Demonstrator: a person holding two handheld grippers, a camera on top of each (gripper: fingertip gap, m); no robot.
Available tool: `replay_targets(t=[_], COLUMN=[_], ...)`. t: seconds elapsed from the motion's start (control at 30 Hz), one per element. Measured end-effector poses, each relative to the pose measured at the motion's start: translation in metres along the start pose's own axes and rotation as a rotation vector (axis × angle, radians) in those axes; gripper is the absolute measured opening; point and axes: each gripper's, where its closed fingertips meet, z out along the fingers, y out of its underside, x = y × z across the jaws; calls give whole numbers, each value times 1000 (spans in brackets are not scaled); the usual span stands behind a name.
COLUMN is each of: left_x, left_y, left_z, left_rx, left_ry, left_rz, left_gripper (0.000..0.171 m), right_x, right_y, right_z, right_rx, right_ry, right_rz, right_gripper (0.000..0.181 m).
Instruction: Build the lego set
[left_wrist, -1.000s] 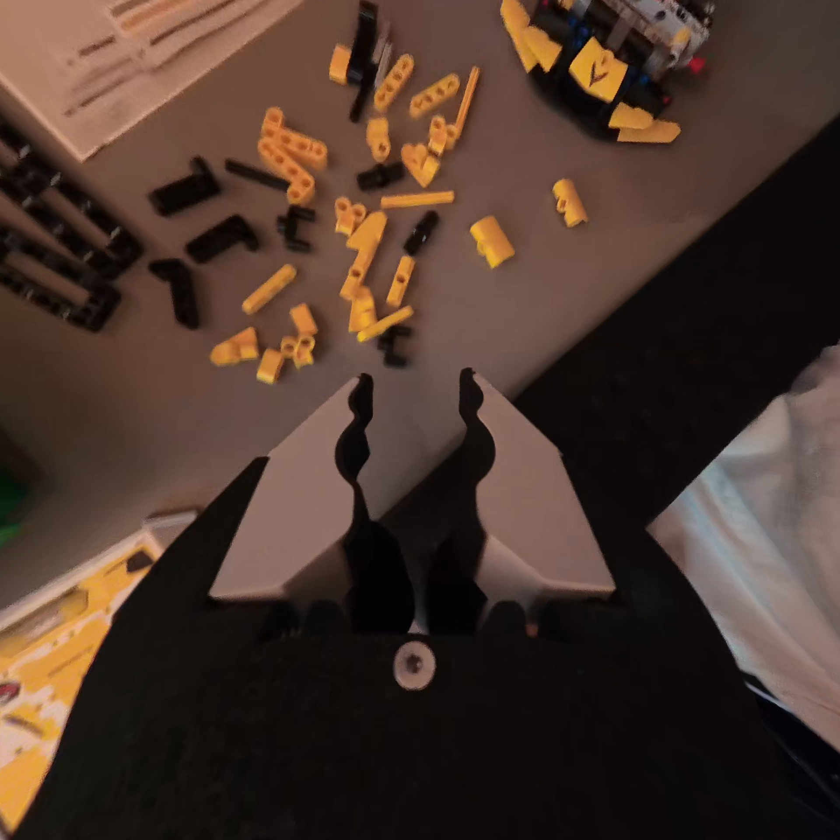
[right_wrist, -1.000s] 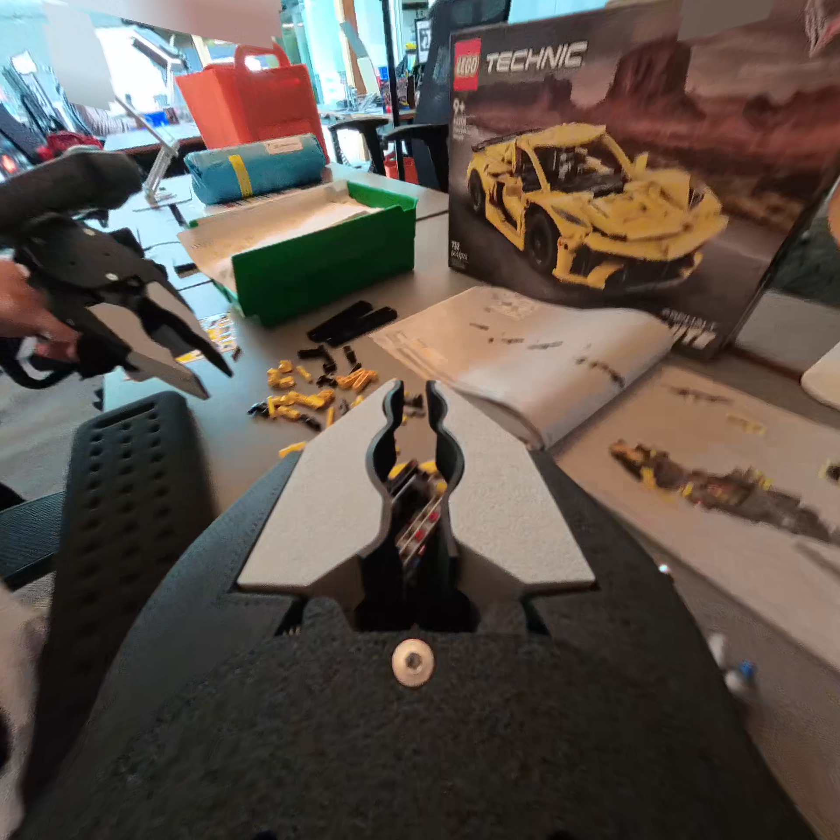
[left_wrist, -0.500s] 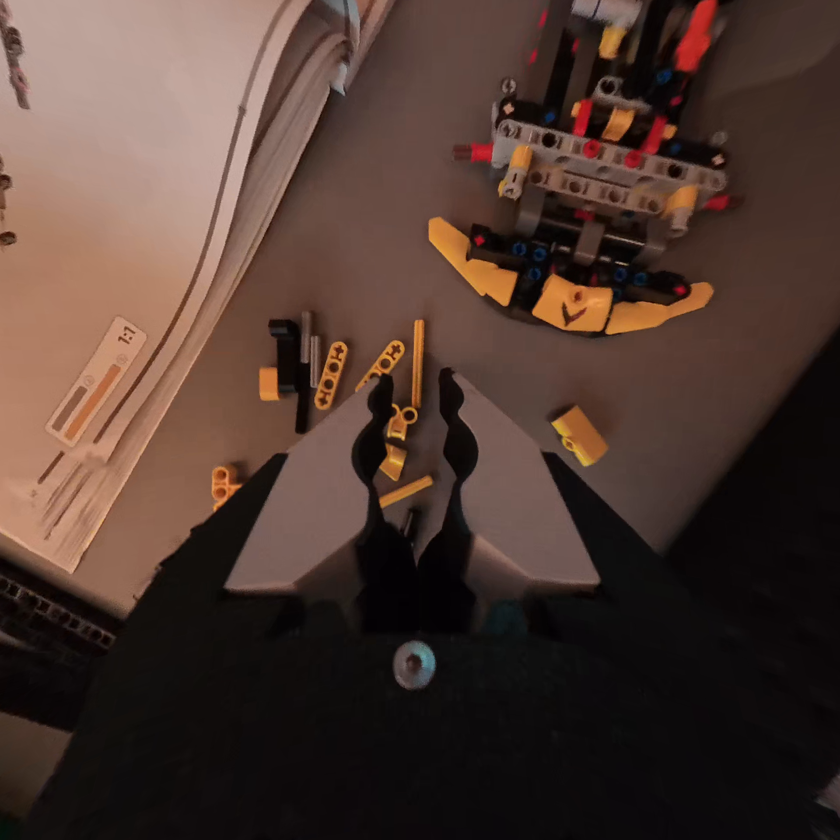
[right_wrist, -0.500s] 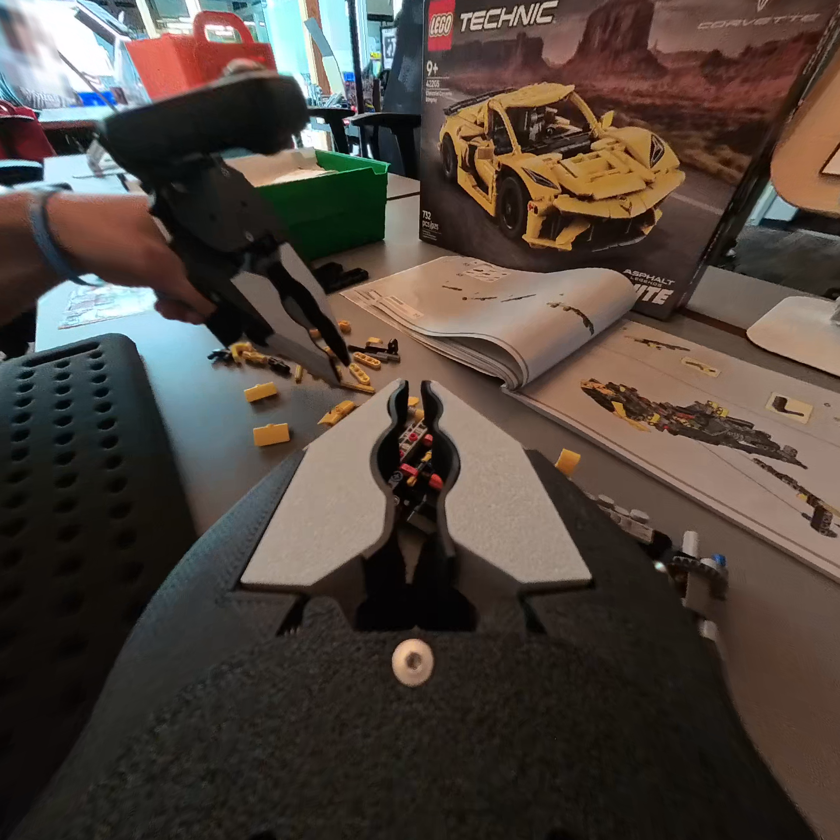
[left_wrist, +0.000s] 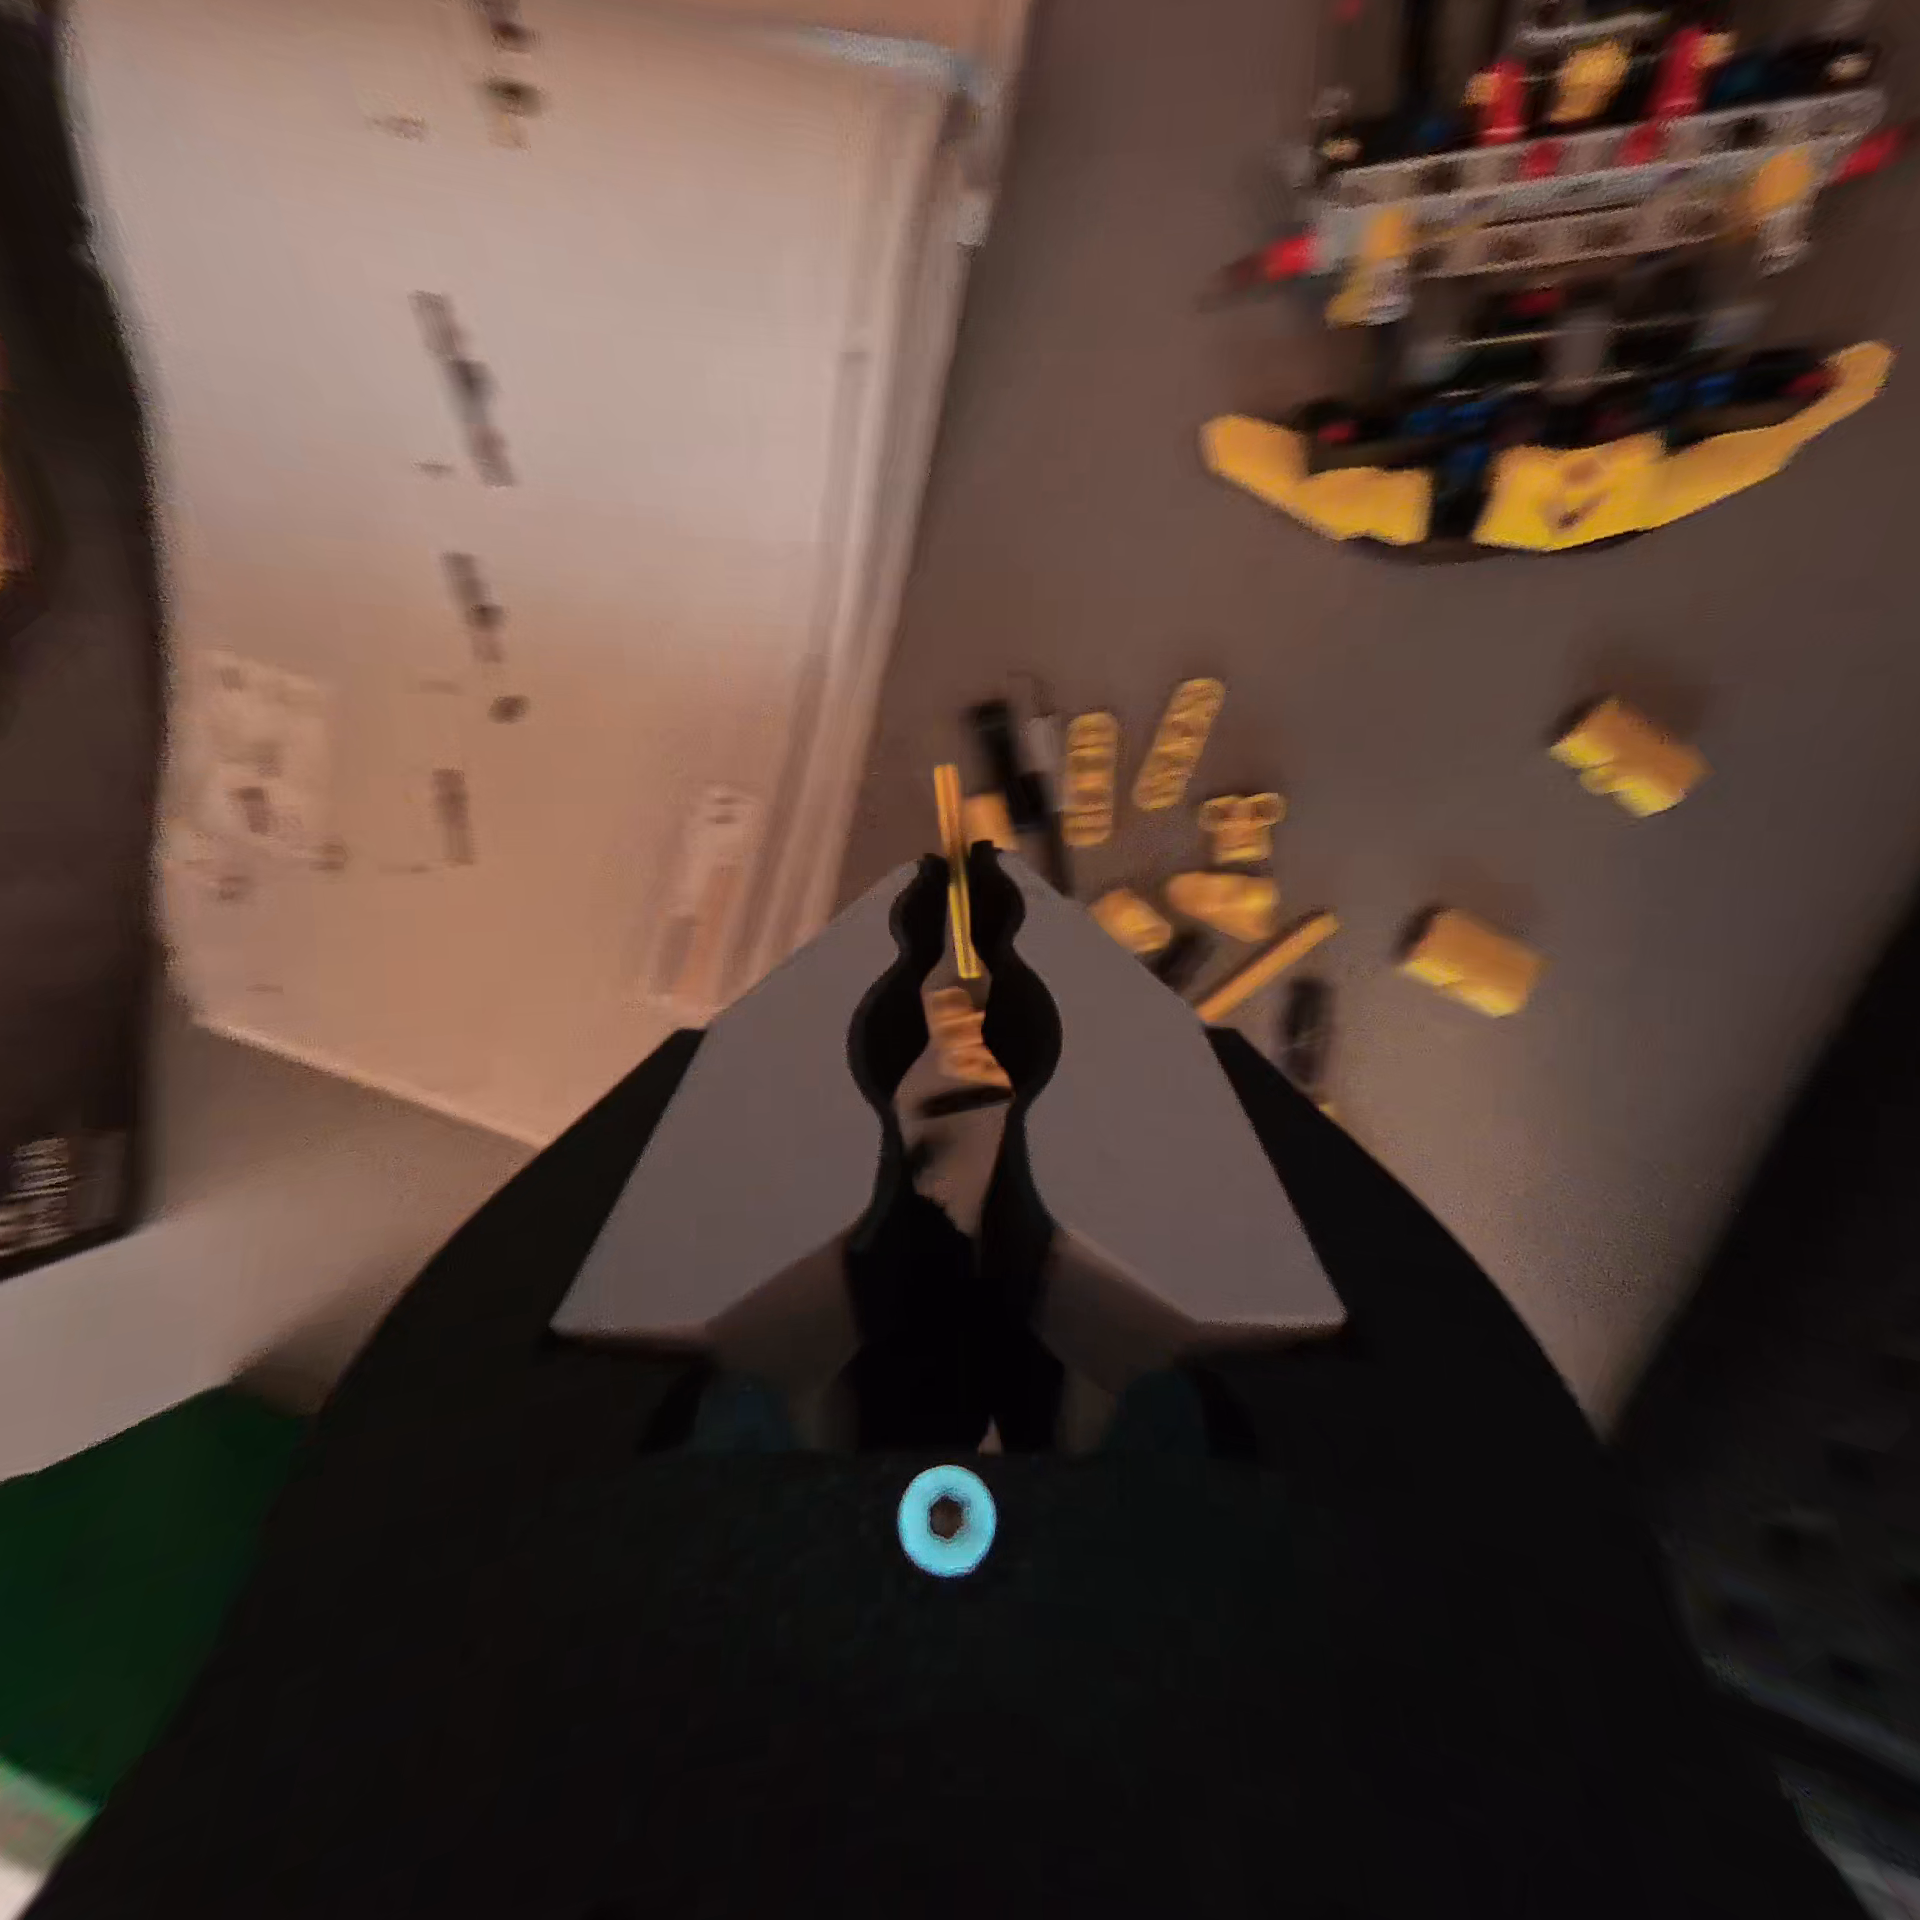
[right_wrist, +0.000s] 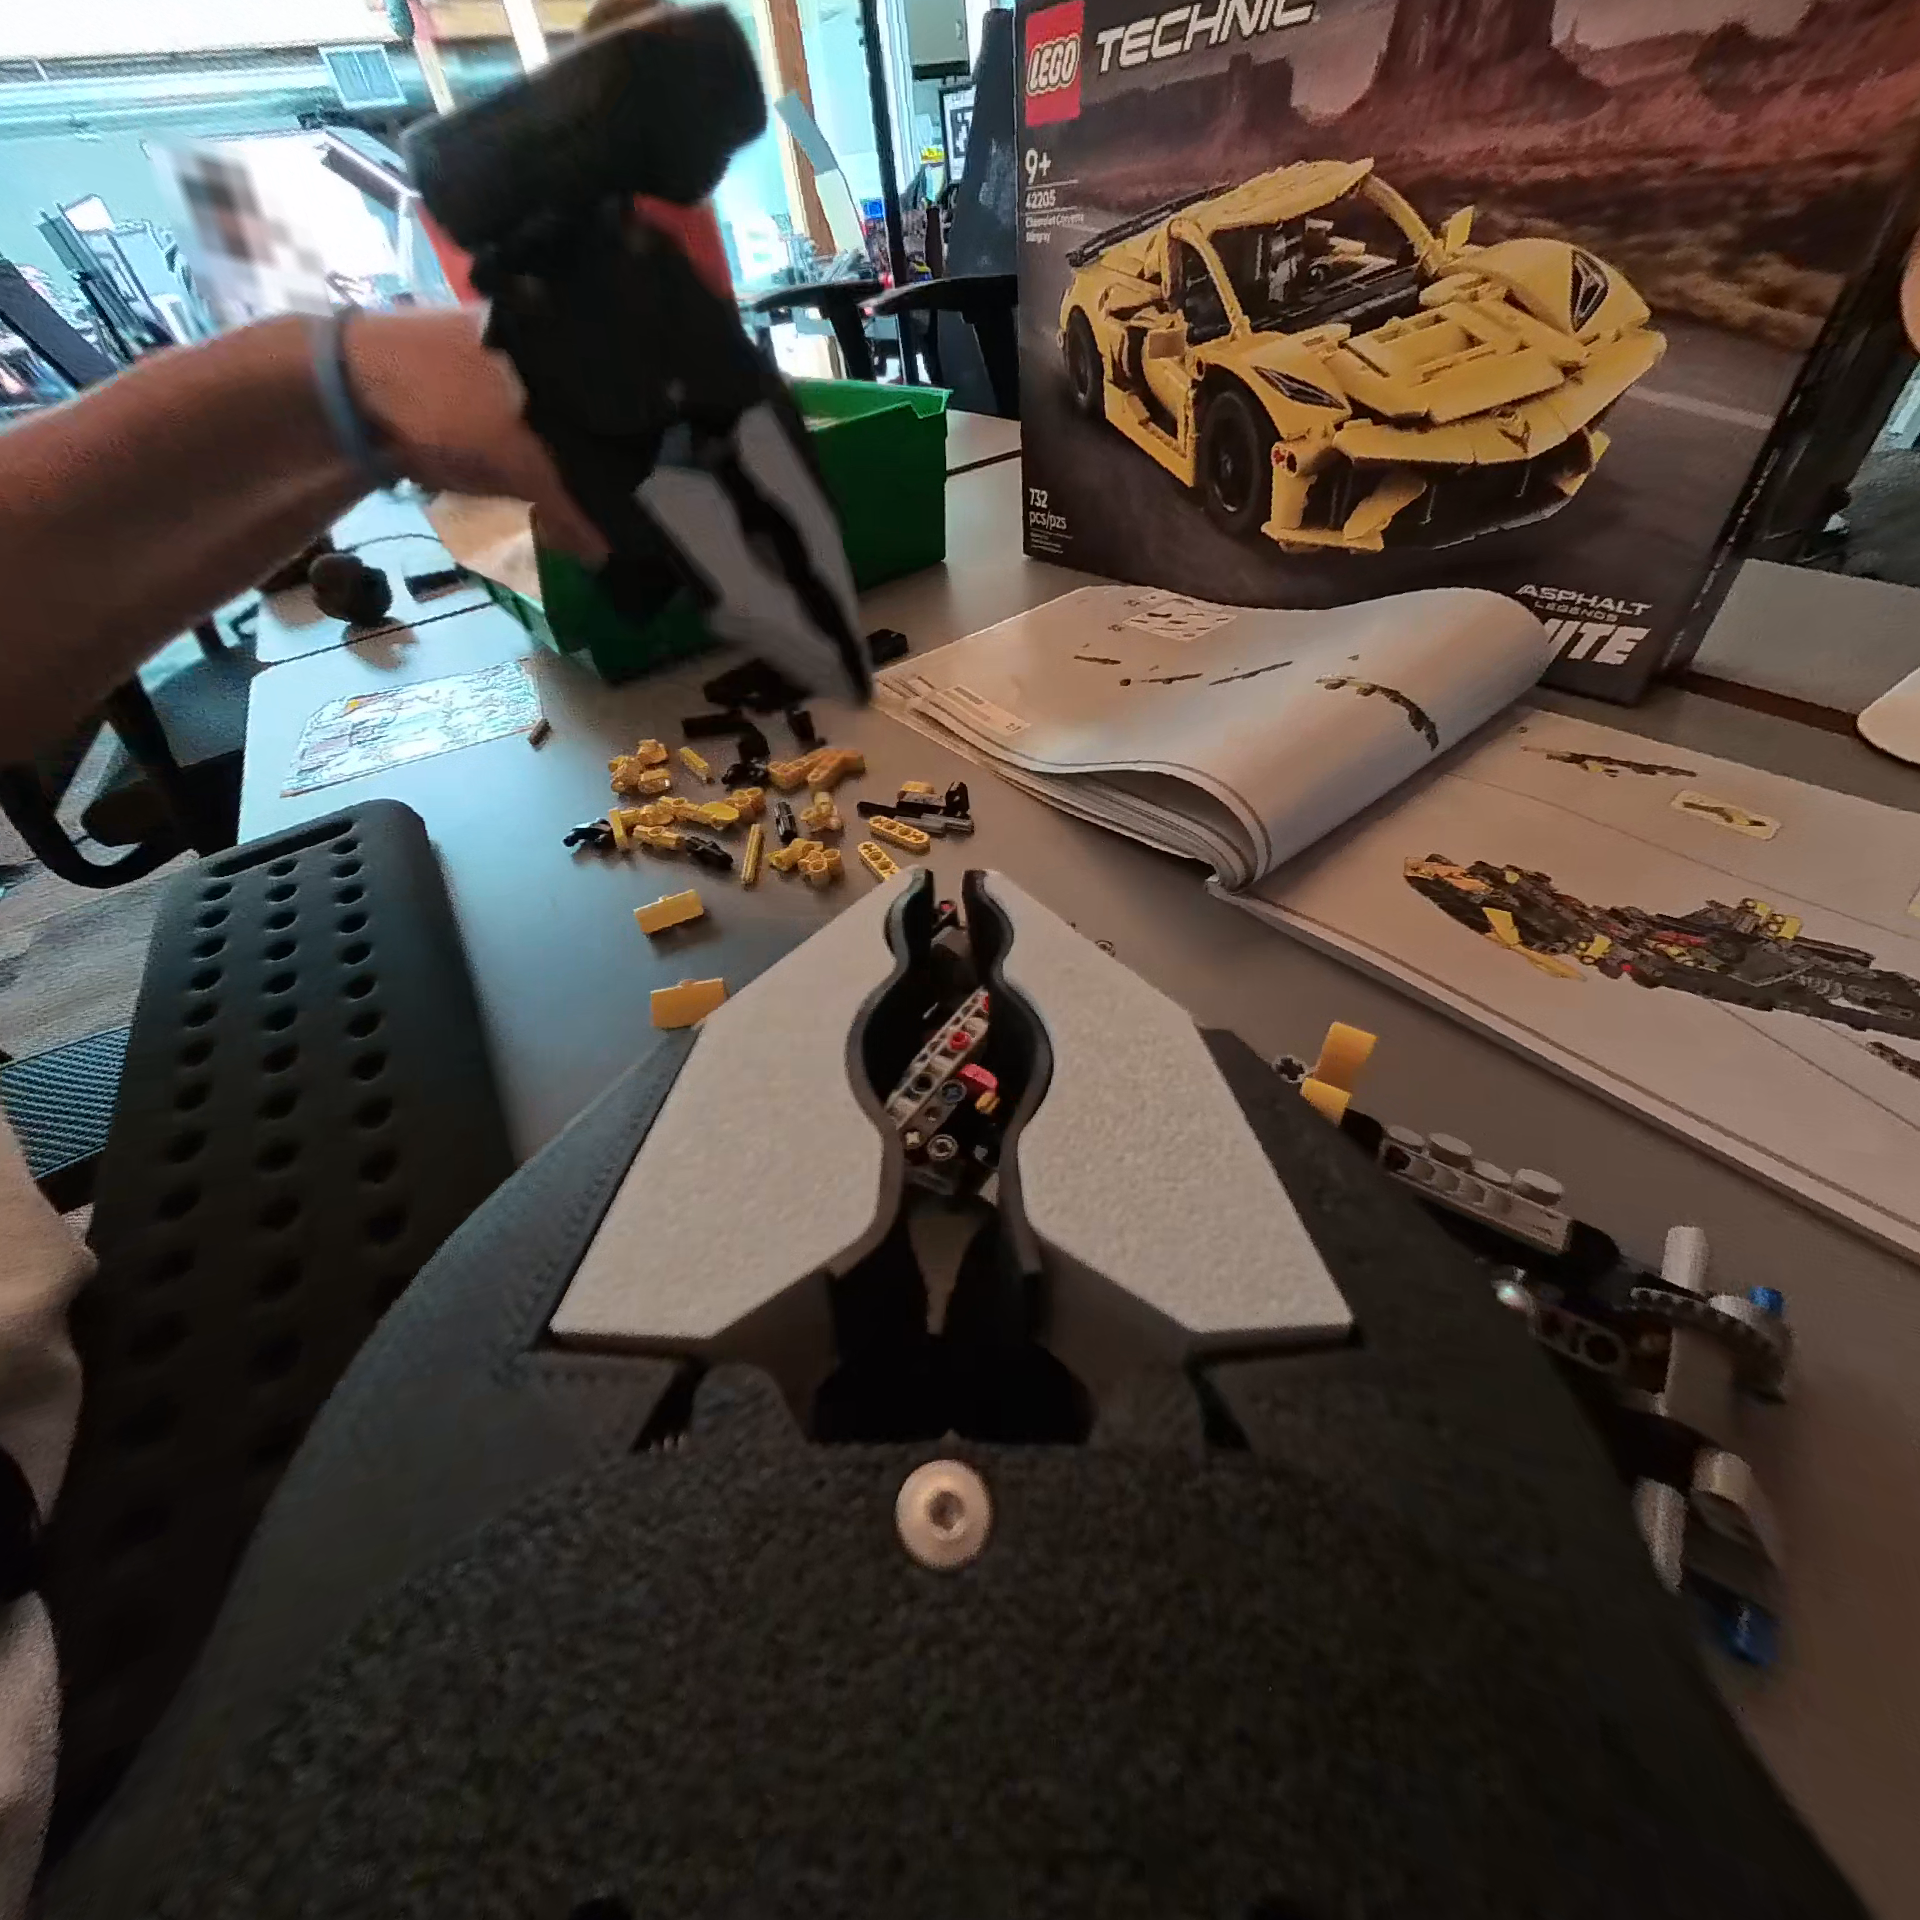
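Observation:
My left gripper (left_wrist: 956, 868) is shut on a thin yellow axle (left_wrist: 948, 805), held above the table near the booklet's edge. In the right wrist view it (right_wrist: 857, 681) hangs over the black pieces, held by a hand. Loose yellow and black pieces (left_wrist: 1174, 748) lie just right of it and also show in the right wrist view (right_wrist: 727, 810). The part-built car model (left_wrist: 1538, 488) lies beyond them, yellow bumper toward the pieces. My right gripper (right_wrist: 940, 883) is shut on this model (right_wrist: 945, 1070), whose grey beams stick out to its right.
An open instruction booklet (right_wrist: 1247, 727) lies ahead on the right, with the set's box (right_wrist: 1403, 312) standing behind it. A green bin (right_wrist: 883, 478) stands behind the left gripper. A sticker sheet (right_wrist: 416, 717) lies at the left. A black perforated chair back (right_wrist: 281, 1039) borders the table's left edge. The left gripper's tips are roughly 20 cm from the right gripper's.
My left gripper swept across the loose pieces toward the booklet, closed on the thin yellow axle and lifted it. My right gripper kept its hold on the model and shifted a little.

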Motion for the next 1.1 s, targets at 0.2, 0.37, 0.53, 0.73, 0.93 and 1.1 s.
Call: replay_targets(t=[0.2, 0.37, 0.53, 0.73, 0.93, 1.1], left_x=[-75, -78, -74, -67, -66, -66], left_y=[33, 30, 38, 45, 47, 48], left_z=[24, 48, 56, 51, 50, 50], left_rx=[-136, -174, -222, -239, -258, -267], left_ry=[206, 369, 422, 443, 467, 501], left_rz=[120, 155, 197, 211, 212, 203], left_gripper=[1, 1, 1, 1, 1, 1], right_x=[-2, 3, 1, -4, -6, -6], right_y=[1, -2, -1, 5, 9, 7], right_z=[-1, -6, -5, 0, 3, 2], right_rx=[-7, 14, 10, -31, -50, -41], right_ry=[-15, 3, -9, -11, -14, -20], right_rz=[19, 35, 44, -8, -36, -16], right_gripper=[5, 4, 5, 5, 4, 4])
